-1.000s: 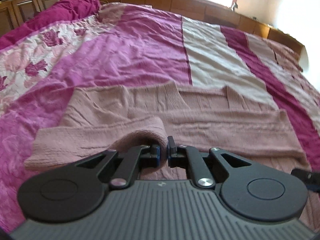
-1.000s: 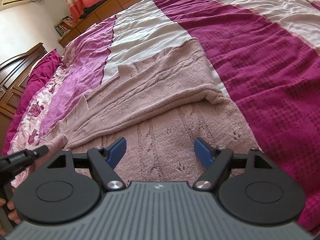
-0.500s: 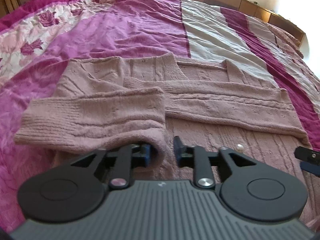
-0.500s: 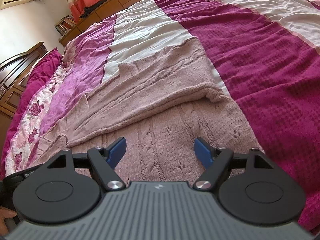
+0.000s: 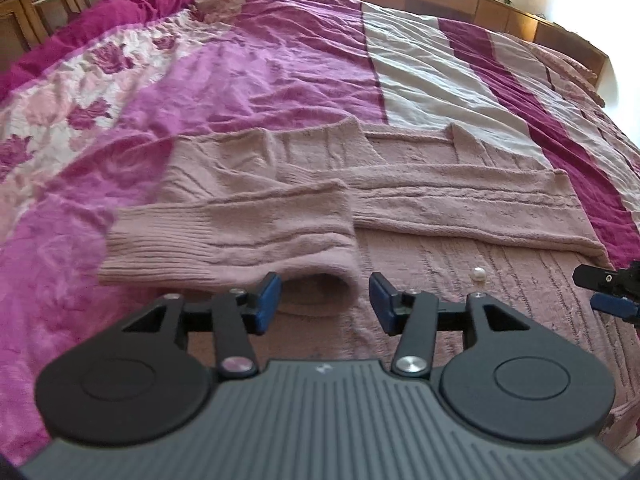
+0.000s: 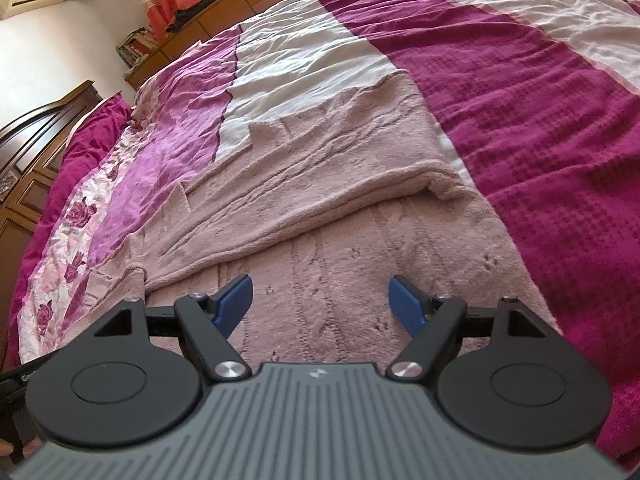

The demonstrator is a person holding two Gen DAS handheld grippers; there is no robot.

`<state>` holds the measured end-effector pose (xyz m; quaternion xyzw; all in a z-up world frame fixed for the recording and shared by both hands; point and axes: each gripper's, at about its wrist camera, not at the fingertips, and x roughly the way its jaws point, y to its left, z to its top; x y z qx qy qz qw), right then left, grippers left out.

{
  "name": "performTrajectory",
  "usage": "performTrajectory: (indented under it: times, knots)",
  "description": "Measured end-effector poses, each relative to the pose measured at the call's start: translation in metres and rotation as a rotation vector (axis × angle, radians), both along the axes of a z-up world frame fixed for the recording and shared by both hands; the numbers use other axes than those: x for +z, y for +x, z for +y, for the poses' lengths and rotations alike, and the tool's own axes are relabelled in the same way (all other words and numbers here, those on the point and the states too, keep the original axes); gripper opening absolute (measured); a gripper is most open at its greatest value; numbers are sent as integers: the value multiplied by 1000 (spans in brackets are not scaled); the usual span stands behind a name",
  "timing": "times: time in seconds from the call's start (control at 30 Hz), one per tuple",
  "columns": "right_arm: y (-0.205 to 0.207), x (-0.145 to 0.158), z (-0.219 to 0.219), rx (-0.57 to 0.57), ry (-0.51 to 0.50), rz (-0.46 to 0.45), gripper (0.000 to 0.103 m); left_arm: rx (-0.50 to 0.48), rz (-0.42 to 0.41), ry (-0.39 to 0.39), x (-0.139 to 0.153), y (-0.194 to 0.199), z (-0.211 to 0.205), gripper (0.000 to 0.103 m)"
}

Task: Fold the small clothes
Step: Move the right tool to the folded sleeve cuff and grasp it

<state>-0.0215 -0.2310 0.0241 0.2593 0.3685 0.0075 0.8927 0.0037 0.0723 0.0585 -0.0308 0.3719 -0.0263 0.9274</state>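
You are mid-fold: the pink sweater point(image 5: 400, 208) lies flat on the bed point(image 5: 280, 64). Your left tool point(image 5: 324, 300), jaws just opening, has apparently released the folded sleeve point(image 5: 240, 240); your right tool point(image 6: 320, 300) hovers spread over the sweater's hem. Next, grip that hem.

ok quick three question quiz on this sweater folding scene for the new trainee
1. True or false: the left tongs are clamped on the sleeve.
2. What small round thing lies on the pink sweater right of the left tongs?
3. The right tongs are: A) shut on the sweater B) open over it C) holding a sock.

Key: 1 false, their jaws have just been opening and the sleeve lies free; 2 a pearl button; 3 B.
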Motion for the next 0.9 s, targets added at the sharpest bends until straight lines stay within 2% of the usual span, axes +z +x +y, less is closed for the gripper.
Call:
performTrajectory:
  times: [0.3, 0.5, 0.8, 0.9]
  knots:
    - [22, 16, 37, 134, 2, -23, 81, 142, 25, 64, 7, -13, 43, 51]
    - [45, 21, 73, 233, 75, 6, 81, 217, 43, 45, 3, -19, 70, 51]
    - [83, 19, 150, 406, 176, 110, 81, 241, 67, 29, -11, -22, 81, 51]
    - [94, 15, 175, 441, 169, 130, 81, 244, 79, 22, -17, -23, 83, 51]
